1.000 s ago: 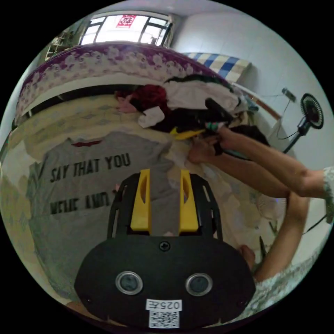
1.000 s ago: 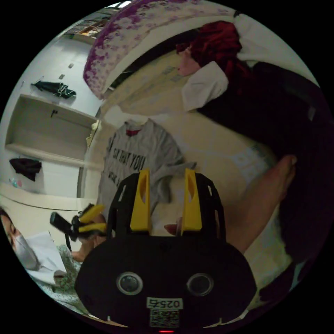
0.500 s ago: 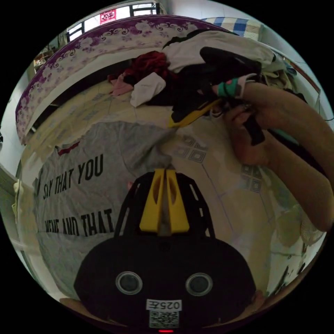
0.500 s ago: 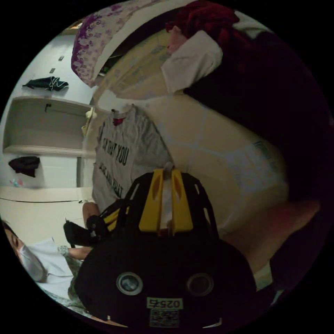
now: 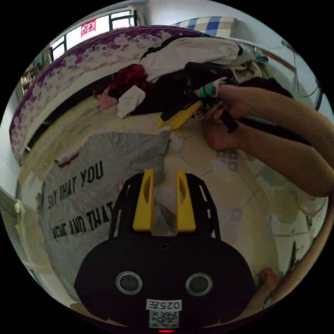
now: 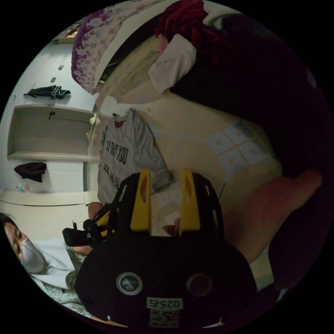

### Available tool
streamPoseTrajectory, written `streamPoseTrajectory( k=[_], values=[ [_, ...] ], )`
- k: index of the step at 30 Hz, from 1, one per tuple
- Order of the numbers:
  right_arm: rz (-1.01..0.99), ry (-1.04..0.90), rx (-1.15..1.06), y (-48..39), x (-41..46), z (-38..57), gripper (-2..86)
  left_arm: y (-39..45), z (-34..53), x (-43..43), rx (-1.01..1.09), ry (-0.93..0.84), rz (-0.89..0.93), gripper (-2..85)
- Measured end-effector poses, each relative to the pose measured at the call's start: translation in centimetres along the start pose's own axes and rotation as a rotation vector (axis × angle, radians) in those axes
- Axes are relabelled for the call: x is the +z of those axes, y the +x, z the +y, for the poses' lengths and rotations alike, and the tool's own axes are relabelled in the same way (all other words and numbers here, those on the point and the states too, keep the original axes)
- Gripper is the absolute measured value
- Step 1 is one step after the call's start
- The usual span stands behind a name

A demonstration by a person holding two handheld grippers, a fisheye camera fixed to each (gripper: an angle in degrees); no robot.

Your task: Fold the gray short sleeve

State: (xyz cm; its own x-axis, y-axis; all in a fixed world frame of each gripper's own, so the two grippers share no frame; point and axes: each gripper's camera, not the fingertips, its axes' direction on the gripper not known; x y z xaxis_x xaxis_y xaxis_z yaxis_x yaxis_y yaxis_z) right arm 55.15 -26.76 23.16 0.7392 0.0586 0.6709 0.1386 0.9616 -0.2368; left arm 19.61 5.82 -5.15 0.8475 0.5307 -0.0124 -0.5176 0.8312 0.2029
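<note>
Gray short sleeve point(image 5: 104, 167) lies flat beneath both parted tongs point(image 5: 164, 200).

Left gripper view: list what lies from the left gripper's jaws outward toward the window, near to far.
Left gripper → gray T-shirt → pale patterned mat → heap of clothes → purple floral bed edge → window.
</note>
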Motion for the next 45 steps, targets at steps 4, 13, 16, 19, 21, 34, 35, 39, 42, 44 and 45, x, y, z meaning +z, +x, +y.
streamPoseTrajectory(
  k=[4,13,16,19,21,34,35,39,42,44,45],
  values=[
    [-0.013,-0.024,0.020,-0.2,0.9,0.5,11.2,-1.4,-1.4,3.1,-0.049,-0.089,0.020,3.8],
    [-0.111,-0.014,0.009,-5.4,0.4,0.6,-0.1,-12.0,0.0,0.1,-0.351,-0.003,0.250,-1.5],
    [-0.220,-0.041,-0.100,-12.1,1.9,-2.8,0.4,-20.4,4.1,-0.3,-0.697,0.084,0.543,-1.0],
    [-0.089,-0.188,-0.239,-19.2,8.6,-6.0,3.9,-25.4,9.1,1.8,-0.932,0.125,0.715,1.7],
    [-0.025,-0.277,-0.252,-20.8,12.8,-7.3,7.4,-26.8,11.4,3.5,-0.992,0.066,0.746,3.4],
    [0.114,-0.081,-0.267,-22.2,14.1,0.5,7.8,-34.6,15.0,-1.3,-0.979,0.124,0.556,2.9],
    [0.158,-0.098,-0.271,-22.5,16.4,1.0,7.9,-35.9,14.8,-1.8,-0.967,0.162,0.561,2.9],
    [0.190,-0.187,-0.295,-23.5,20.0,0.8,6.5,-44.0,16.2,-6.4,-0.969,0.279,0.403,3.1],
    [0.119,-0.146,-0.351,-26.9,18.5,0.9,11.8,-54.1,19.9,-10.2,-1.042,0.327,0.330,4.0],
    [0.105,-0.081,-0.425,-31.2,17.6,0.4,13.3,-62.0,22.5,-9.0,-1.075,0.250,0.337,5.9],
    [0.097,-0.068,-0.435,-32.2,17.6,0.0,13.3,-63.7,23.1,-8.1,-1.105,0.215,0.319,5.9]
  ],
)
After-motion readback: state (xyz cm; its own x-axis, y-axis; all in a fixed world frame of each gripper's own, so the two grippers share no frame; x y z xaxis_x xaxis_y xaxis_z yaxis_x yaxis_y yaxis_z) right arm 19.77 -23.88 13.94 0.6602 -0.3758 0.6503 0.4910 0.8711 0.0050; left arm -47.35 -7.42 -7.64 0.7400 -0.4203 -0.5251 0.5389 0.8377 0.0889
